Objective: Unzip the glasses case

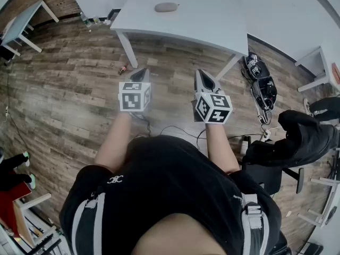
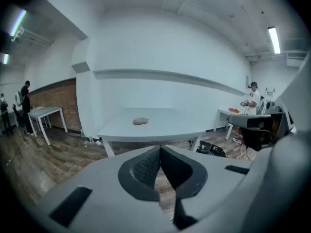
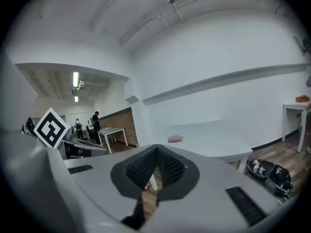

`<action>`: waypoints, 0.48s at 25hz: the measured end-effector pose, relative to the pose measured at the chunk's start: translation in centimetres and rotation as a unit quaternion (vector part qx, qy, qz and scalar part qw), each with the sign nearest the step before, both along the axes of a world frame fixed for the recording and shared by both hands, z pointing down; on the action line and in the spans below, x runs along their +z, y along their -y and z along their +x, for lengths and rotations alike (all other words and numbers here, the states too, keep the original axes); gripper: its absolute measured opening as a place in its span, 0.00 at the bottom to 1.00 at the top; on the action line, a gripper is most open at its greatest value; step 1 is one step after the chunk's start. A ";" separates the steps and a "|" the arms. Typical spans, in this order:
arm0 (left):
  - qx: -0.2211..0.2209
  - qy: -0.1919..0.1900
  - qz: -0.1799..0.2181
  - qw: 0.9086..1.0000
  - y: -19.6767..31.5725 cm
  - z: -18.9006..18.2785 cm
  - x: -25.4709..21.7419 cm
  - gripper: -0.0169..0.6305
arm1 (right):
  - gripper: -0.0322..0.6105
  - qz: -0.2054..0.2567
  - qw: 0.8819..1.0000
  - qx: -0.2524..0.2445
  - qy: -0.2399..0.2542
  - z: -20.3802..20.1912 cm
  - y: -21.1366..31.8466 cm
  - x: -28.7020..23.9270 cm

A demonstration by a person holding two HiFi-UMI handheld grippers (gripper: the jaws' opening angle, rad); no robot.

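Note:
A small grey oval glasses case [image 1: 166, 7] lies on the white table [image 1: 212, 20] ahead of me; it also shows as the glasses case [image 2: 140, 121] in the left gripper view and as the glasses case [image 3: 175, 139] in the right gripper view. My left gripper [image 1: 141, 74] and right gripper [image 1: 203, 74] hang side by side over the wooden floor, well short of the table. Both are shut with nothing between the jaws. The left gripper [image 2: 160, 149] and the right gripper [image 3: 155, 148] each show jaw tips meeting.
Black bags [image 1: 260, 81] lie on the floor by the table's right leg. A black office chair [image 1: 297, 142] stands at my right, cables [image 1: 175, 129] trail on the floor. Other white tables [image 1: 21, 23] stand at the left, where people [image 2: 24, 101] also stand.

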State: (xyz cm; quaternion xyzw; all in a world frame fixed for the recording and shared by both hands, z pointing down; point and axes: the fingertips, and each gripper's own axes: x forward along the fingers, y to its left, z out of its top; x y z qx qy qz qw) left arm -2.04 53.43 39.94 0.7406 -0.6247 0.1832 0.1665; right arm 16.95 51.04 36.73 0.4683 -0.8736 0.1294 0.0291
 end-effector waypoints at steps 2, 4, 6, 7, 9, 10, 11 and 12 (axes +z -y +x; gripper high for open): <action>0.001 -0.001 -0.003 1.000 -0.5 0.7 0.4 0.03 | 0.07 -0.003 1.000 -0.001 -0.002 0.5 -0.5 0.3; 0.001 -0.002 -0.005 1.000 -1.0 1.4 0.7 0.03 | 0.07 -0.003 1.000 -0.003 -0.007 1.1 -1.1 0.5; 0.000 -0.004 -0.005 1.000 -1.3 2.1 0.8 0.03 | 0.07 -0.002 1.000 -0.005 -0.008 1.7 -1.5 0.6; -0.001 -0.005 -0.005 1.000 -1.5 2.5 0.9 0.03 | 0.07 -0.003 1.000 -0.004 -0.007 2.0 -1.6 0.7; -0.001 -0.005 -0.005 1.000 -1.6 3.3 1.1 0.03 | 0.07 -0.006 1.000 0.001 -0.004 2.8 -1.7 0.9; 0.000 -0.005 -0.007 1.000 -1.7 3.6 1.2 0.03 | 0.07 -0.007 1.000 0.003 -0.005 3.2 -1.7 0.9; 0.001 -0.004 -0.009 1.000 -1.7 4.0 1.4 0.03 | 0.07 -0.007 1.000 0.004 -0.006 3.7 -1.8 1.0; 0.002 -0.002 -0.010 1.000 -1.7 4.4 1.6 0.03 | 0.07 -0.006 1.000 0.006 -0.008 4.1 -1.8 1.1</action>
